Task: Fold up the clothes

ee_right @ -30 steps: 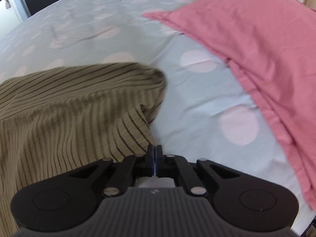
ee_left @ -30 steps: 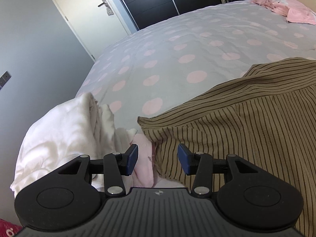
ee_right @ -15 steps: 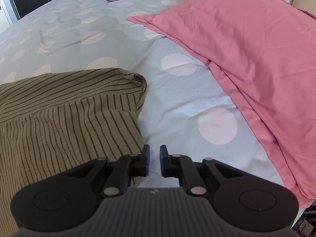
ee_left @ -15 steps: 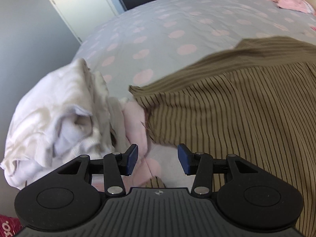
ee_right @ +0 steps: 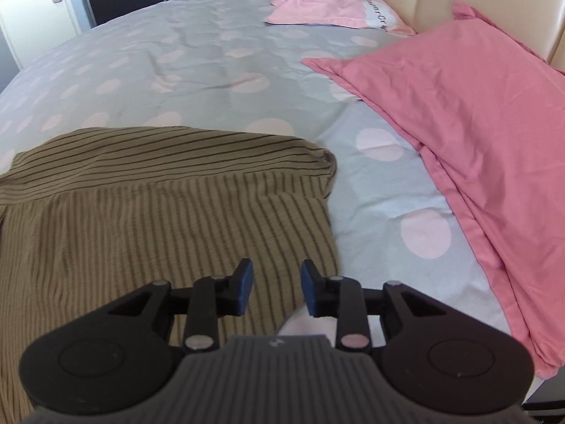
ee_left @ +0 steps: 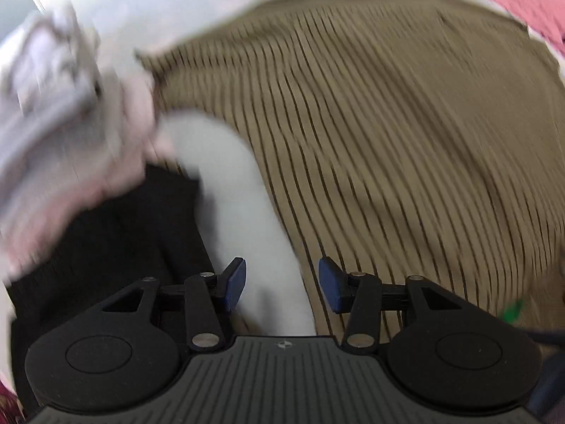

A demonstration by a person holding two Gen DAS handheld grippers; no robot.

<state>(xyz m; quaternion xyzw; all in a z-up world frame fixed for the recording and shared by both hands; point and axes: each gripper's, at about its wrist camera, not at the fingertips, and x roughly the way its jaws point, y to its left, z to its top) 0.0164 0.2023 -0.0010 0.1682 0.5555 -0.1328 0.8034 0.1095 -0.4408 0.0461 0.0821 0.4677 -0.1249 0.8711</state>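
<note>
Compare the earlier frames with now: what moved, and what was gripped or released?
The right gripper, shut at the striped garment's edge a second ago, has just been opening, letting go and lifting; nothing is between its jaws now. The left gripper swung down toward the garment's near edge, open and empty throughout. The garment and pink pillow stayed put.

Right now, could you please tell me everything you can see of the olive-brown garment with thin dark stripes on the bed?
The olive-brown striped garment looks like thin, soft woven cloth. It lies spread fairly flat on the grey duvet with pink dots, with a folded band along its far edge and a bunched corner at the right. It lies apart from the pink pillow. In the blurred left wrist view its left edge lies close to a pile of pale clothes. Neither gripper holds it.
</note>
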